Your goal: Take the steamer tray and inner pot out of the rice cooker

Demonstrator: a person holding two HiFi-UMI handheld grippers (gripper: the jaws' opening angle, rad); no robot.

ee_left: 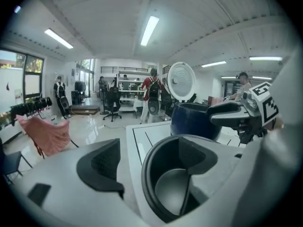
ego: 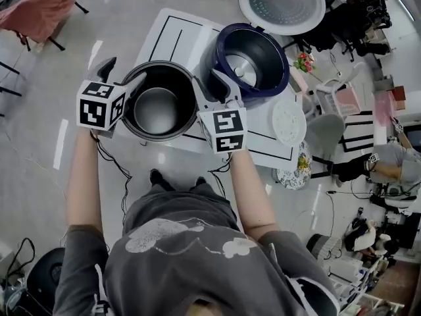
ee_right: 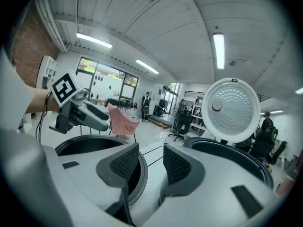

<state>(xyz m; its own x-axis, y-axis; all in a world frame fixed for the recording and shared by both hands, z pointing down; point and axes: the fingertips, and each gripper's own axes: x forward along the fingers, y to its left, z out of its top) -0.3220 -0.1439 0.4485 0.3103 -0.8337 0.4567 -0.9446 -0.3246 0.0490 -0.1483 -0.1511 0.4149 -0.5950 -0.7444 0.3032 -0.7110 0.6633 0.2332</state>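
**A:** Two grippers at the inner pot (ego: 158, 110), are they gripping it?

**B:** No. The left gripper (ego: 122, 72) has its fingers wide apart, one outside the pot's rim and one inside, and neither presses on the wall. The right gripper (ego: 210, 87) has its fingers narrowly apart above the opposite rim, with nothing pinched between them.

**A:** Where do the things sit?

**B:** The pot stands on the white bench (ego: 172, 31), just beside the navy rice cooker (ego: 279, 64), whose lid (ego: 281, 4) is up. The steamer tray (ego: 288, 120) lies flat on the cooker's other side.
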